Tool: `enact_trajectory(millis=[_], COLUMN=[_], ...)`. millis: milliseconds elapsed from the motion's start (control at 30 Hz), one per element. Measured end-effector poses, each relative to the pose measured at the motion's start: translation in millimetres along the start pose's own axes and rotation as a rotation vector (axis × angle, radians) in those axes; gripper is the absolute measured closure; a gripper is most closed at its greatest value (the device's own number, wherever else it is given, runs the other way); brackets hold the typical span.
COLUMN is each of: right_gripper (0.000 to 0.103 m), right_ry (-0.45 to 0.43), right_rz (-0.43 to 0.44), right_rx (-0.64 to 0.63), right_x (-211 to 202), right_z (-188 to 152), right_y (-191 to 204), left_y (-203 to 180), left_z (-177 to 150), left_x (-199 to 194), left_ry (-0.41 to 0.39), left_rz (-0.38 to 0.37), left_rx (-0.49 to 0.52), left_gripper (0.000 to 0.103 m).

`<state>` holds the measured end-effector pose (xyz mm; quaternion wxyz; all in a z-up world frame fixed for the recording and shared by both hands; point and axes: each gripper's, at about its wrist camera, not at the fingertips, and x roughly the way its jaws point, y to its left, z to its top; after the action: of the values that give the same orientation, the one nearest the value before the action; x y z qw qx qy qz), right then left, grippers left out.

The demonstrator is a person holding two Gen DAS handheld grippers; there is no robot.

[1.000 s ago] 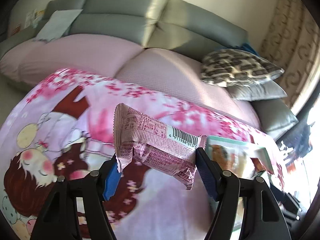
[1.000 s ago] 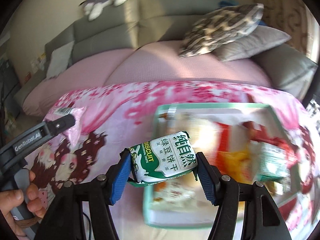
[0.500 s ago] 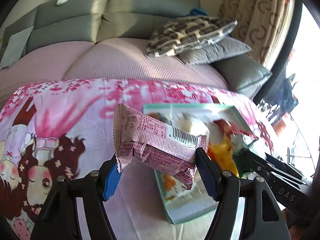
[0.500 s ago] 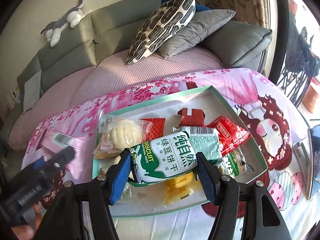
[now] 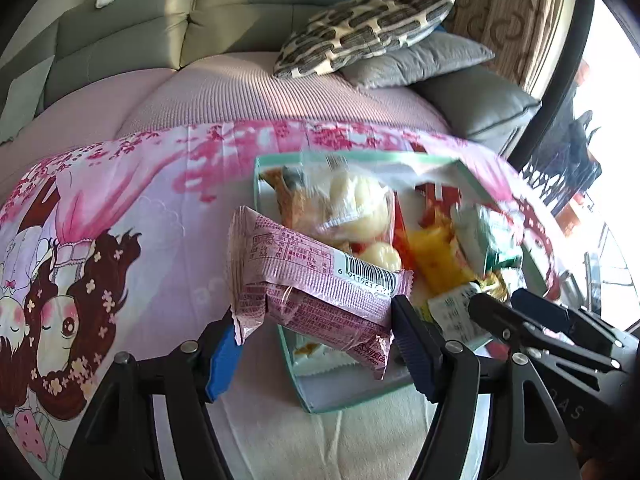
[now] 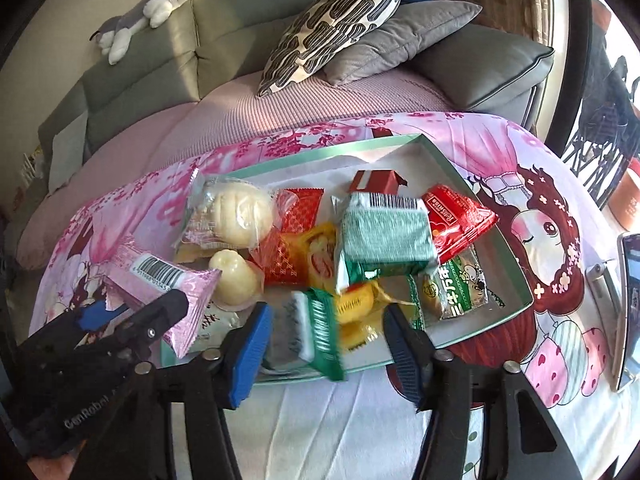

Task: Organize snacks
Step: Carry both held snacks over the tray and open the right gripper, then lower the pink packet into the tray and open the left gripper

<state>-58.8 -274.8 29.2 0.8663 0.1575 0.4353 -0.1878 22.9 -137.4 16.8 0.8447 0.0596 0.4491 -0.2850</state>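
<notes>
My left gripper (image 5: 316,340) is shut on a pink snack packet (image 5: 312,288), barcode up, held over the near left corner of the green tray (image 5: 320,404). In the right wrist view the same packet (image 6: 160,276) and left gripper (image 6: 132,316) show at the left. My right gripper (image 6: 326,344) hangs over the tray's (image 6: 320,156) near edge with its jaws closing. A green and white biscuit packet (image 6: 316,332) stands on end between them, blurred. It lies against the left pad, and a gap separates it from the right pad.
The tray holds several packets: a wrapped bun (image 6: 240,212), red packets (image 6: 456,220), a green packet (image 6: 384,232). It sits on a pink cartoon cloth (image 6: 540,216). A phone (image 6: 628,300) lies at the right edge. Behind is a sofa with cushions (image 6: 332,24).
Both grippers have swung over the tray. The biscuit packet, held flat across the right pads before, now stands on end and blurred, and the right jaws are narrower.
</notes>
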Motion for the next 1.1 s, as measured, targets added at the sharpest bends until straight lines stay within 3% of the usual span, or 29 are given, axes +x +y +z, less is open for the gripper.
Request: enact_trajectory(millis=[367,633,833,1100], right_gripper=[0.045,0.045,0.045,0.042], right_ry=[0.036,0.044,0.049,0.055], right_rz=[-0.007,-0.002,0.004,0.009], right_rx=[0.023,0.029,0.031,0.041], right_x=[11.1,14.6,15.7,16.6], right_z=[-0.1,0.8,0.2,0.0], right_y=[-7.6,-6.0,-5.4,-6.8], left_y=[-4.3,-7.6,0.6,-0.6], left_z=[-3.8,-3.5,-2.6,-0.6], left_x=[19.5,25.9,34.0,30.2], left_ry=[0.055,0.038,0.063,0.071], left_rz=[0.008,0.014,-0.03,-0.031], left_rx=[0.015,0.035,-0.009,-0.007], left_gripper=[0.031,0.031,0.031,0.03])
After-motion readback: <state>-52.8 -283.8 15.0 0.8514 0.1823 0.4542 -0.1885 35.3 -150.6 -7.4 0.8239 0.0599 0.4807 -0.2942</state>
